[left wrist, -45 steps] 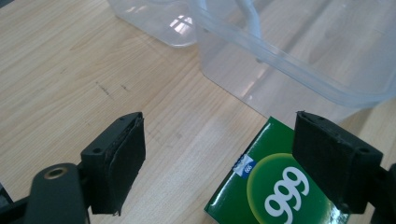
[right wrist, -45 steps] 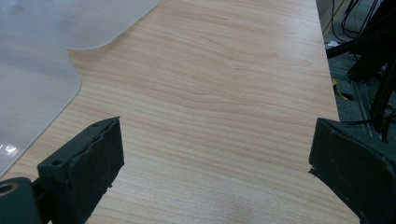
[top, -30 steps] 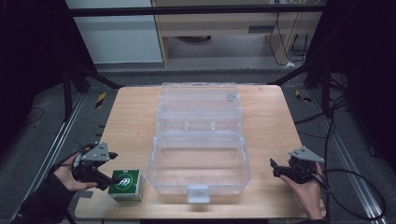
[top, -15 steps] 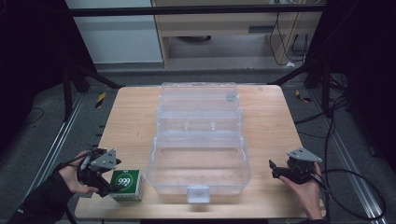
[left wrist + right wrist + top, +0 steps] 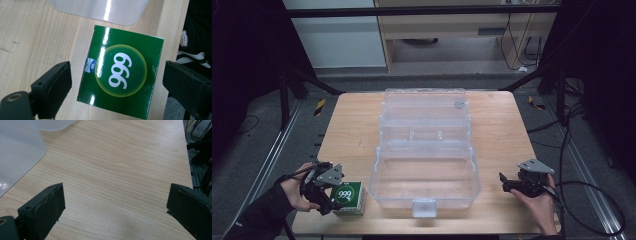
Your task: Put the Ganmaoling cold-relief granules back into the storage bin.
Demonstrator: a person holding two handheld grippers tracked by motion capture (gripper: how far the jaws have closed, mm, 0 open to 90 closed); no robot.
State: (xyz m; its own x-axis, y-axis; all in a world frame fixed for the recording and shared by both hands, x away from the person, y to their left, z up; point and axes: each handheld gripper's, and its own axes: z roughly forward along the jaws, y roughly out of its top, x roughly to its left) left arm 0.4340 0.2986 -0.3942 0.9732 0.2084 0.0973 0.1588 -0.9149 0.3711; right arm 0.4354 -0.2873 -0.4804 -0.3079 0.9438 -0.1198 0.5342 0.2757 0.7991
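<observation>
L claw [image 5: 115,82] wide, jaws either side of green box [image 5: 121,72], not touching. R claw [image 5: 115,207] wide over bare tabletop [image 5: 120,165].

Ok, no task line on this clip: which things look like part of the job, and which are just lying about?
Likely in the job:
- green box, between the open left gripper jaws
- clear case, lid open, beside the box

Lying about or idle:
- right gripper, open over bare table
- cables on the floor
</observation>
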